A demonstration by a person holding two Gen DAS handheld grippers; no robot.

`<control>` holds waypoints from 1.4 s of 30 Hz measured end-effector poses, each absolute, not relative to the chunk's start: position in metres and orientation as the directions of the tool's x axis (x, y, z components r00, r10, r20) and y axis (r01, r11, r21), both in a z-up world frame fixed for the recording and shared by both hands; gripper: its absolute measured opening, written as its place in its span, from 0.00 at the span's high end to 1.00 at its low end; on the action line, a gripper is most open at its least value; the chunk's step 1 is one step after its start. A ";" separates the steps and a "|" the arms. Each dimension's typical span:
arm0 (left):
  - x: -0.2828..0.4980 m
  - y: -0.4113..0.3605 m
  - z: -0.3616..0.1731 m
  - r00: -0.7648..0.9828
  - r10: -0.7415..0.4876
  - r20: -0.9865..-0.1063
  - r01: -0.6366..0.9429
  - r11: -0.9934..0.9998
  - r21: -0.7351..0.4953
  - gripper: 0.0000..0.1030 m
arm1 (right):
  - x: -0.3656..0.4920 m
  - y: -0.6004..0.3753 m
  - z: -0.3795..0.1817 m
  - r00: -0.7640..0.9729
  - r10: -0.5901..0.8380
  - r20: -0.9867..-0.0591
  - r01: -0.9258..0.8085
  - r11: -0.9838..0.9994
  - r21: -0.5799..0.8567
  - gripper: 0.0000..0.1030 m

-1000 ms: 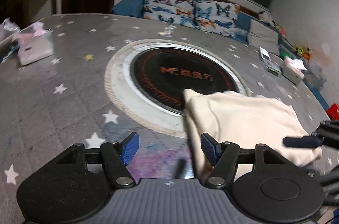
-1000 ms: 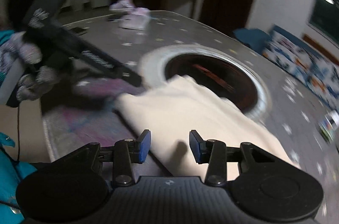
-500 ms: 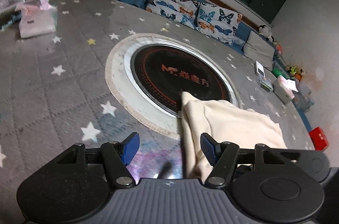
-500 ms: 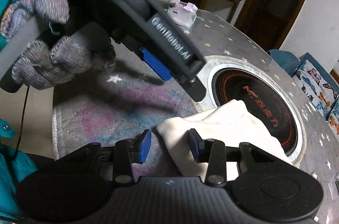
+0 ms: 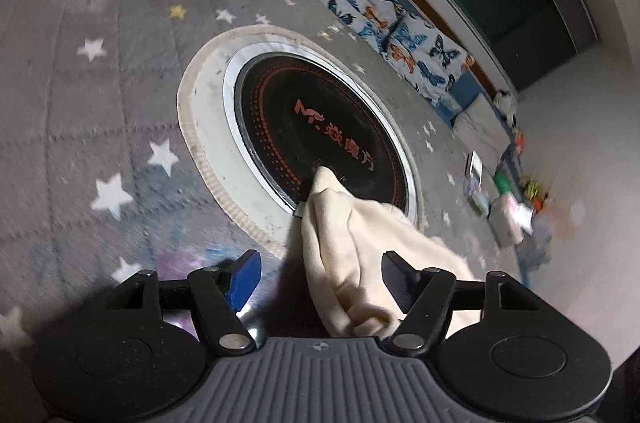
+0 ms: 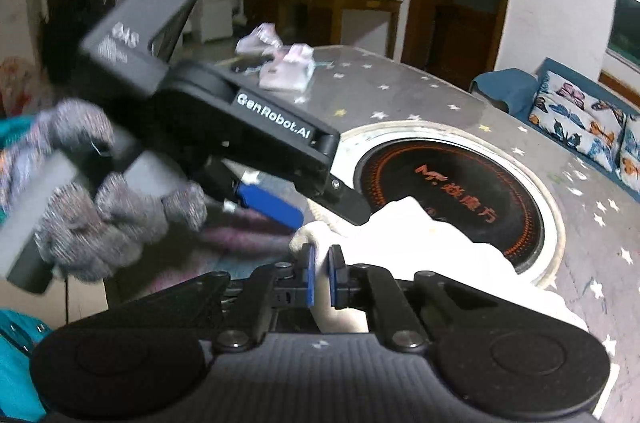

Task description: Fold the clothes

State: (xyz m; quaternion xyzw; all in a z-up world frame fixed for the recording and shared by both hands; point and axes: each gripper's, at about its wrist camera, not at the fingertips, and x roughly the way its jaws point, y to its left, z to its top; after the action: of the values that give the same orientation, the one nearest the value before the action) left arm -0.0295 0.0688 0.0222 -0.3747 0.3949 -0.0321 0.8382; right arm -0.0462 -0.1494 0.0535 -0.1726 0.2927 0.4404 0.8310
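Note:
A cream garment lies folded on the grey star-patterned table, its far corner over the black round hob. My left gripper is open, its jaws on either side of the garment's near bunched edge. In the right wrist view my right gripper is shut on the near edge of the cream garment. The left gripper, held by a gloved hand, hovers just above and left of it.
The hob sits in a white ring in the table's middle. Pink packets lie at the far side of the table. A butterfly-print sofa stands behind it. Small boxes and clutter lie near the right edge.
My right gripper has shut on the garment's near edge. My left gripper has moved closer, so the cloth now sits between its open jaws.

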 end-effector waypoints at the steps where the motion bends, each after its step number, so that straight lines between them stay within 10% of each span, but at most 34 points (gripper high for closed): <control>1: -0.028 0.068 0.021 0.686 -0.357 -0.634 -0.256 0.698 -0.669 0.28 | -0.045 -0.152 0.055 0.441 0.636 -0.633 -0.830 0.557 -0.018 0.94; 6: -0.021 0.058 0.013 0.683 -0.399 -0.612 -0.268 0.642 -0.718 0.30 | -0.045 -0.162 0.059 0.434 0.656 -0.618 -0.826 0.563 0.017 0.94; 13: -0.012 0.051 -0.003 0.678 -0.440 -0.589 -0.278 0.588 -0.760 0.83 | -0.048 -0.167 0.055 0.427 0.664 -0.614 -0.826 0.563 0.034 0.94; 42: -0.009 0.035 0.005 0.674 -0.362 -0.644 -0.192 0.756 -0.626 0.81 | 0.045 -0.342 0.006 0.689 0.318 -0.651 -0.262 0.947 0.185 0.68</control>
State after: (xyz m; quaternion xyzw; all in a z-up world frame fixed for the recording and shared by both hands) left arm -0.0086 0.0346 0.0047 -0.3458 0.4007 -0.0501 0.8469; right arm 0.0452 -0.3418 0.0058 0.0386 0.3612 0.1577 0.9182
